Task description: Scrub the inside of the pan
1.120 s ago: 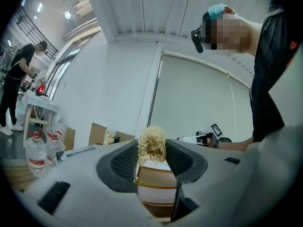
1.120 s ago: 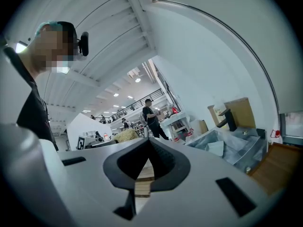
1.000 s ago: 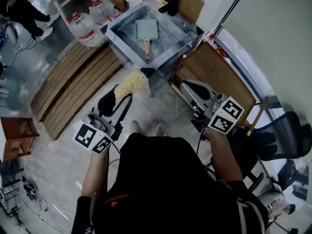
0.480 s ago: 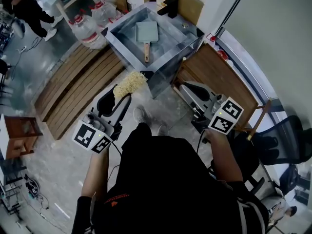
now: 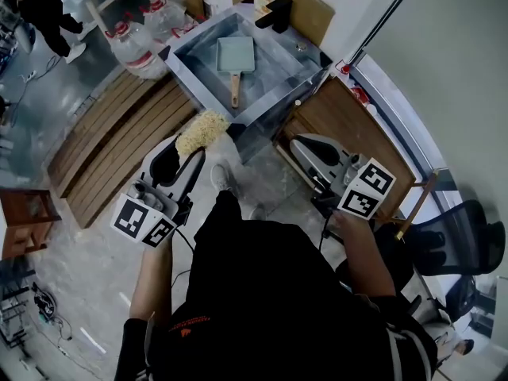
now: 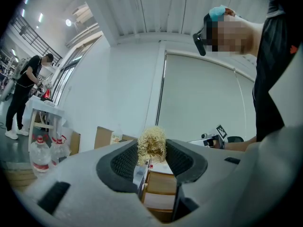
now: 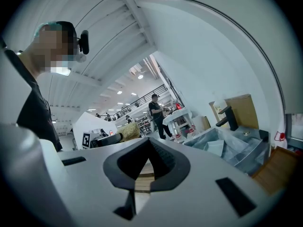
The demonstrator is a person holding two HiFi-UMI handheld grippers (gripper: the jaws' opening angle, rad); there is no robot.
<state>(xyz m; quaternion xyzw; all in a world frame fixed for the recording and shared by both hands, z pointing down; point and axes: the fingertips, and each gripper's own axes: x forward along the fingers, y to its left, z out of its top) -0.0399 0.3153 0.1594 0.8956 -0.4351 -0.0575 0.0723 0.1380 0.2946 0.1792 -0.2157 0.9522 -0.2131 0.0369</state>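
Observation:
A pale green square pan [image 5: 236, 52] with a wooden handle lies flat in the steel sink [image 5: 190, 63] ahead of me. It also shows small in the right gripper view, pan [image 7: 216, 147]. My left gripper [image 5: 193, 141] is shut on a yellow fibrous scrubber [image 5: 202, 128], held in the air just short of the sink's near corner. The scrubber [image 6: 151, 144] sits pinched between the dark pads. My right gripper [image 5: 299, 144] hangs lower right of the sink over the floor, its jaws closed tip to tip with nothing in them.
A black faucet [image 5: 275, 10] stands at the sink's far rim. Large water jugs [image 5: 131, 34] and a slatted wooden platform [image 5: 111, 137] lie to the left. A wooden cabinet top [image 5: 361, 121] is at right, an office chair [image 5: 464, 240] beyond. A person [image 5: 36, 6] stands far left.
I have stepped forward: the sink sits closer, and my left gripper with the scrubber has moved up toward the sink's near corner. The right gripper barely moved.

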